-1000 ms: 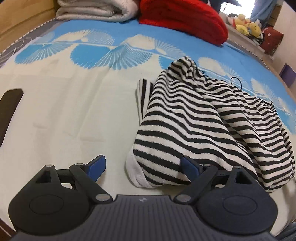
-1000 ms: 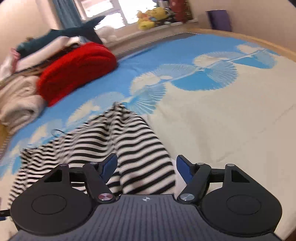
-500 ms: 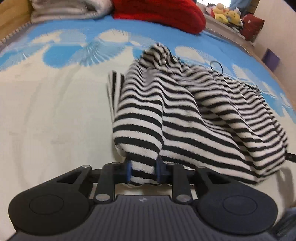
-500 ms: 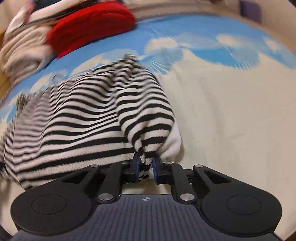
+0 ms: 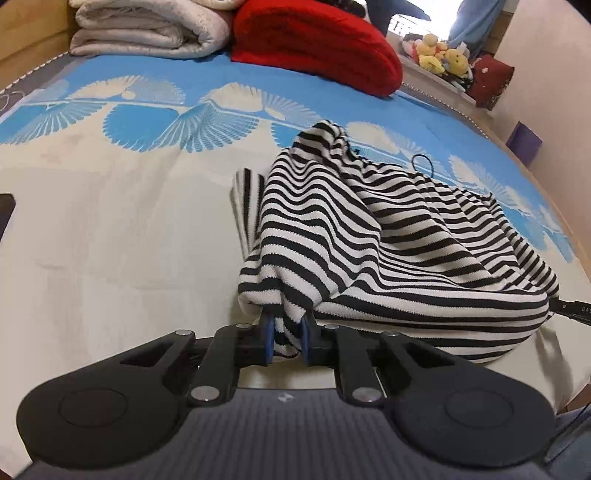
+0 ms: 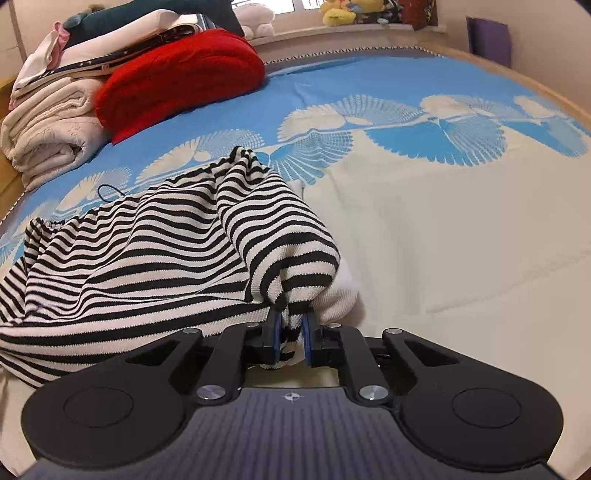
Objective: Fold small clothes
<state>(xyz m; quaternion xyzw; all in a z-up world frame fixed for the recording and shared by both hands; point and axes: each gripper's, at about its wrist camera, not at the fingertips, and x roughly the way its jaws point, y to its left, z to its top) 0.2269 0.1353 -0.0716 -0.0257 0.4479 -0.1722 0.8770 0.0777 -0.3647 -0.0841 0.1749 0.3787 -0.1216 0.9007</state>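
A black-and-white striped garment [image 5: 388, 236] lies bunched on the bed's blue and cream cover [image 5: 110, 229]. In the left wrist view my left gripper [image 5: 284, 332] has its blue pads pressed on the garment's near left corner, and its jaws are still closing. In the right wrist view the same striped garment [image 6: 166, 236] spreads to the left, and my right gripper [image 6: 291, 332] is shut on its near right corner, beside a white cuff. The cloth is pulled up slightly at both pinched corners. A thin black loop [image 5: 424, 162] sticks out at the far edge.
A red blanket [image 5: 314, 40] and a folded white blanket [image 5: 147, 29] lie at the head of the bed, with stacked clothes [image 6: 110, 33] on top. Plush toys [image 5: 436, 55] sit on the sill. A purple box [image 5: 522, 138] stands by the wall.
Both grippers went from wide open beside the garment's near corners to clamped on the striped cloth. The pinched corners have lifted a little and the views have tilted back up.
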